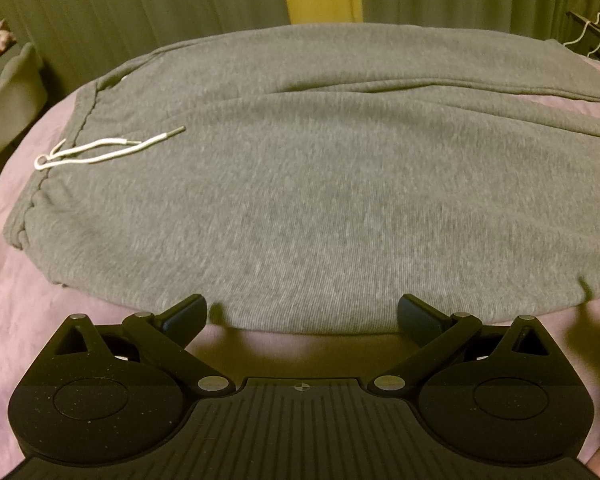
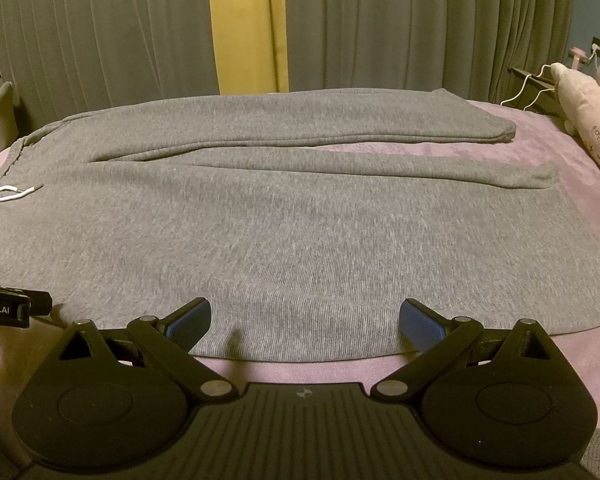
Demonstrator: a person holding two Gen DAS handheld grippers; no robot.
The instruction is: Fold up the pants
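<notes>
Grey sweatpants lie flat on a pink bed sheet, waistband at the left with a white drawstring, both legs running to the right. In the right wrist view the pants show both leg cuffs at the right, with a gap of sheet between the legs. My left gripper is open and empty at the near edge of the pants, close to the waist end. My right gripper is open and empty, its jaws over the near edge of the near leg. The left gripper's body shows at the left of the right wrist view.
Grey curtains with a yellow strip hang behind the bed. Pink pillows and a white cable sit at the right end. A grey chair stands at the left.
</notes>
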